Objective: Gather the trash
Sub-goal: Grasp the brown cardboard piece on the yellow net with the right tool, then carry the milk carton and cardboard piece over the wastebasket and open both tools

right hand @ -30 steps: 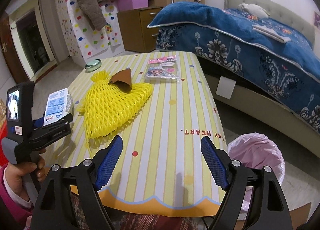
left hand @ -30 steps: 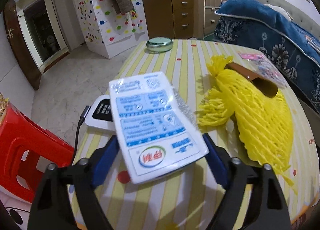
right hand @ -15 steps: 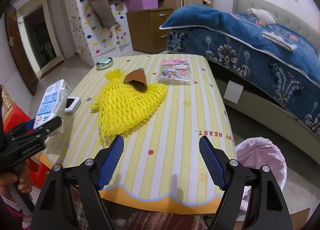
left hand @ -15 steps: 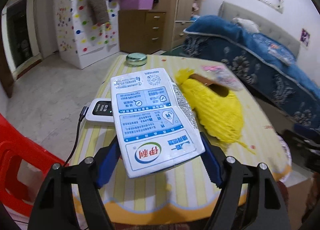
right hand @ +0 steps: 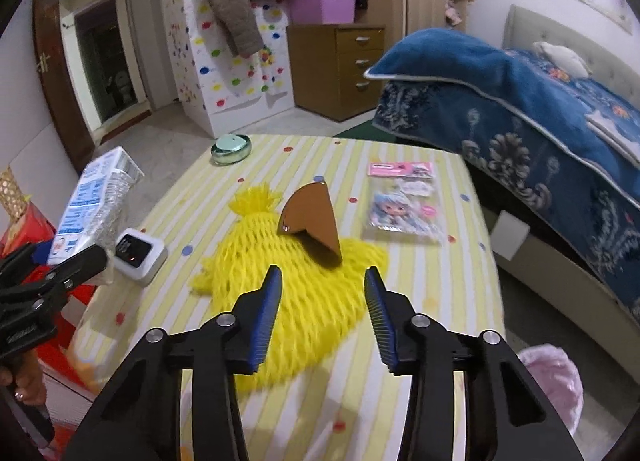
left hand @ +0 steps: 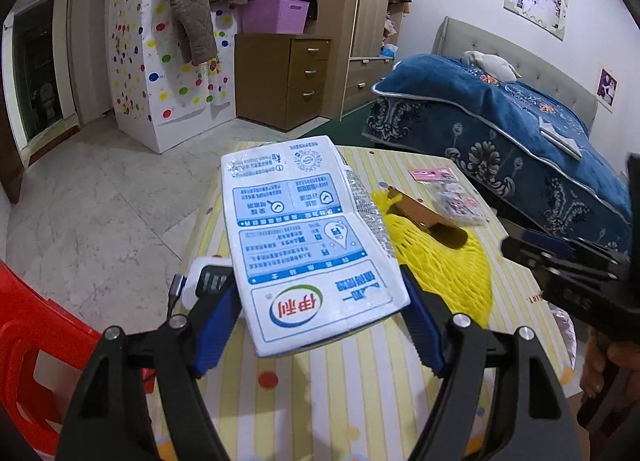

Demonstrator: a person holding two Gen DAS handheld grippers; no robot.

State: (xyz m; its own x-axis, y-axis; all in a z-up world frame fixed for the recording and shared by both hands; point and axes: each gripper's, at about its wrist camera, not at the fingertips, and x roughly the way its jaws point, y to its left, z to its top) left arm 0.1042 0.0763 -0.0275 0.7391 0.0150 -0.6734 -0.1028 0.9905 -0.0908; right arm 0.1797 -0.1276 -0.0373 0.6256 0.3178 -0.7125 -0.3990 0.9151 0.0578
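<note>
The left gripper [left hand: 320,325] gripped the milk carton [left hand: 308,237]. The right gripper [right hand: 322,313], empty, was closing above the yellow foam net [right hand: 304,293], its motion-blurred near edge perhaps untouched; brown card [right hand: 310,221] at twelve o'clock.

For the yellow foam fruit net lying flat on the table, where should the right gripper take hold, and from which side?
Probably the near edge of the yellow foam net, coming down from above at a slant. The net lies flat and soft, so a pinch can bunch the mesh. The brown cardboard piece rests on its far half, so stay clear of that. The right gripper hovers over the near part, jaws closing, nothing between them.
</note>
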